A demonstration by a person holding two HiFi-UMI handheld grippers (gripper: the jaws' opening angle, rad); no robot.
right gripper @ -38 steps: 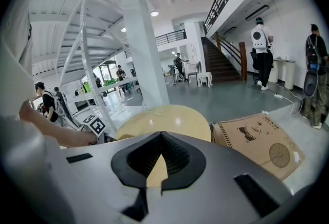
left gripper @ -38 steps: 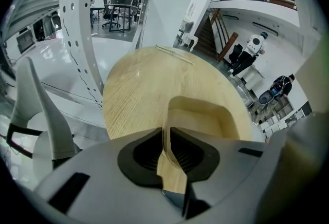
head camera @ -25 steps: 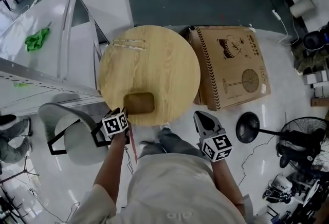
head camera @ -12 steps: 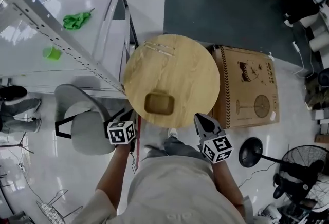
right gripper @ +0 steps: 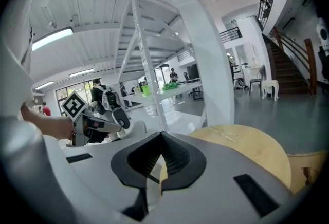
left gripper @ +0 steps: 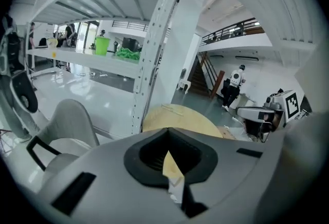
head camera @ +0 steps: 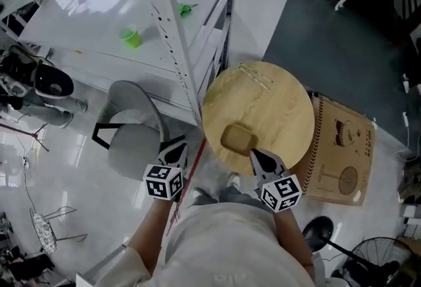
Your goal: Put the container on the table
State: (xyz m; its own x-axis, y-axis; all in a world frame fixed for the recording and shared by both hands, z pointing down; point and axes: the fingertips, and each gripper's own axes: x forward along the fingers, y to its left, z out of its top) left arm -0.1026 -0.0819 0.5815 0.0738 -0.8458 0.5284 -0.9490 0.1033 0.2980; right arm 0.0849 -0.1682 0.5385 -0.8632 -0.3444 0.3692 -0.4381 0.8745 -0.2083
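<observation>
The brown rectangular container [head camera: 238, 139] rests on the round wooden table [head camera: 279, 104], near its front edge. My left gripper [head camera: 177, 149] hangs off the table's left side, above the floor, shut and empty, well apart from the container. The right gripper [head camera: 258, 155] hovers at the table's front edge just right of the container, jaws together with nothing in them. In the left gripper view the shut jaws [left gripper: 166, 135] point over the table [left gripper: 175, 116]. The right gripper view shows shut jaws [right gripper: 161, 138] and the table [right gripper: 247, 141] beyond; the container is hidden there.
A white metal rack [head camera: 164, 9] with a green cup [head camera: 131, 37] stands at the left. A grey chair [head camera: 131, 141] sits beside the table. A flat cardboard box [head camera: 342, 160] lies on the floor at right. Two thin sticks [head camera: 256, 75] lie at the table's far side.
The left gripper has let go beside the container, shut, and lifted back off the table. The right gripper has swung leftward. The container stays where it lay on the table.
</observation>
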